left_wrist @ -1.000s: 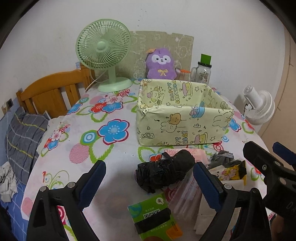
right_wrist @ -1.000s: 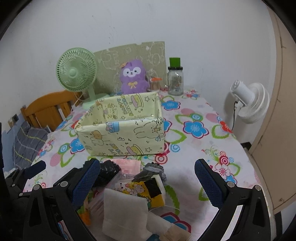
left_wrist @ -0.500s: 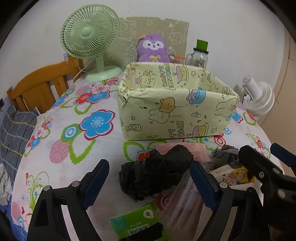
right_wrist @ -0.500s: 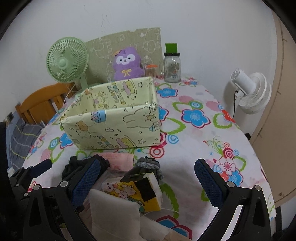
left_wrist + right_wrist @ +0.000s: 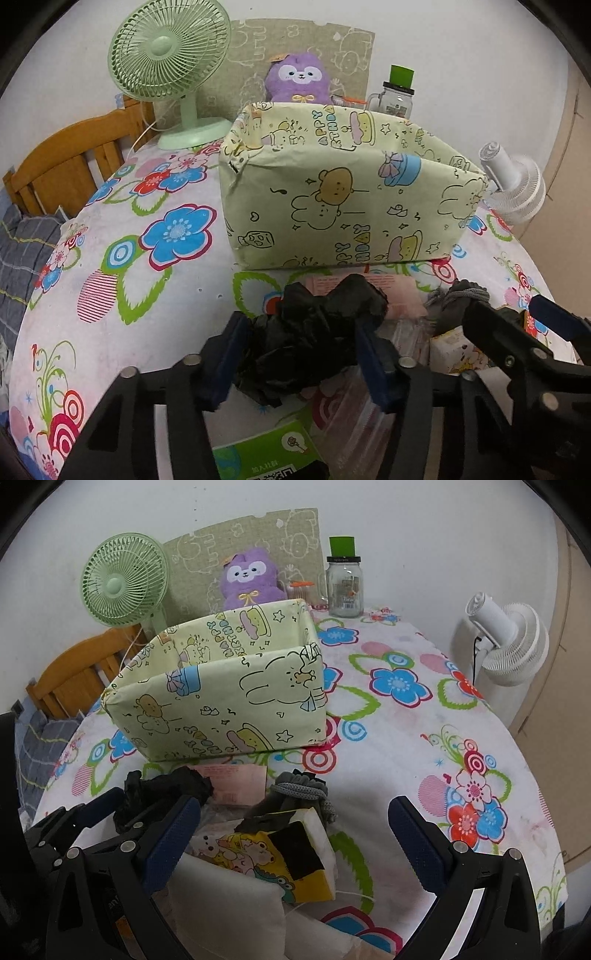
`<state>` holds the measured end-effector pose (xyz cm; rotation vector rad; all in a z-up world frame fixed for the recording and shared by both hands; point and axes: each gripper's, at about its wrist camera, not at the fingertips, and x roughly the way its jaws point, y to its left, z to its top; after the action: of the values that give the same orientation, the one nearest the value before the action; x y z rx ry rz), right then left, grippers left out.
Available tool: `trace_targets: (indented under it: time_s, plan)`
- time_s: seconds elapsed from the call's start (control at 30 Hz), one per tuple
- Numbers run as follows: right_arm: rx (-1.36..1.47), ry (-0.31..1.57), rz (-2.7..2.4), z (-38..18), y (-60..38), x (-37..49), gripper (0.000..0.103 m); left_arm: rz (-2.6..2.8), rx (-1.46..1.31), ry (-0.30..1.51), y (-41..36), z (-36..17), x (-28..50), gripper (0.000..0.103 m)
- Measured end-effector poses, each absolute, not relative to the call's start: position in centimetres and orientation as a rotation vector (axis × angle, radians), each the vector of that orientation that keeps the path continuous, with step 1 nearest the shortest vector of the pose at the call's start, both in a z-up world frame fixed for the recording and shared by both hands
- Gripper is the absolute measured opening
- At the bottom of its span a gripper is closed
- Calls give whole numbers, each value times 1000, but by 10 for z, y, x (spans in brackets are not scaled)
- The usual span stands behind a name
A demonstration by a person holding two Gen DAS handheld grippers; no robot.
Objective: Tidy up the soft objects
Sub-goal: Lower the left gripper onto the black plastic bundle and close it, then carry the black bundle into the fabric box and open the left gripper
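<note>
The left gripper (image 5: 301,354) is closing on the crumpled black plastic bag (image 5: 317,328), light and squishy, best pinched mid-bundle; the right gripper (image 5: 295,834) gapes wide, empty.

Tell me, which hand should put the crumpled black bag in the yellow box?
Left. Its jaws are closing around the black bag, right in front of the box. The right gripper is open over the tissue pack.

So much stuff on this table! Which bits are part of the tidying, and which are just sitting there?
Part of the job:
- crumpled black bag, between the closing left gripper
- yellow box
- grey cloth
- tissue pack

Just sitting there:
- green fan
- purple plush
- glass jar
- white fan
</note>
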<state>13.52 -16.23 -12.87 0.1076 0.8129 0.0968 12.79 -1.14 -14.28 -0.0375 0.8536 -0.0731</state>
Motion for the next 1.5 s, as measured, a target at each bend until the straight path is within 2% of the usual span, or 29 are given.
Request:
trace_targets:
  time_s: [0.1,0.13,0.4,0.5,0.57,0.67,0.7,0.87,1.17,1.27,1.4,1.5]
  plan:
    - [114,816,97,-129,-162,133,103,-82,-32,846,-11,-141,126,51]
    - [117,816,97,-129,-162,132,103,-82,-30,841,-10,-139,124,44]
    - [156,829,100,-133,-163,130,102,-76,-4,826,-7,-133,114,44]
    - [176,859,112,-139,-161,133,94,-71,-2,837,-5,-135,112,44]
    - [192,877,118,-144,-160,137,93,-65,-8,847,-3,-137,113,44]
    - [206,893,138,-148,-156,140,82,-56,-5,855,-4,-139,115,44]
    - [206,898,141,-149,-156,141,76,-54,-5,854,-4,-140,116,44]
    - [186,882,113,-147,-155,143,67,-61,-30,846,-3,-137,117,44]
    - [196,835,91,-128,-162,139,58,-72,-26,811,-9,-121,114,44]
    - [190,810,94,-118,-162,136,52,-74,-26,792,-11,-112,113,44]
    - [196,802,112,-108,-163,137,29,-71,-29,772,-13,-102,109,44]
    - [192,799,124,-105,-162,136,27,-70,-28,767,-14,-100,107,44]
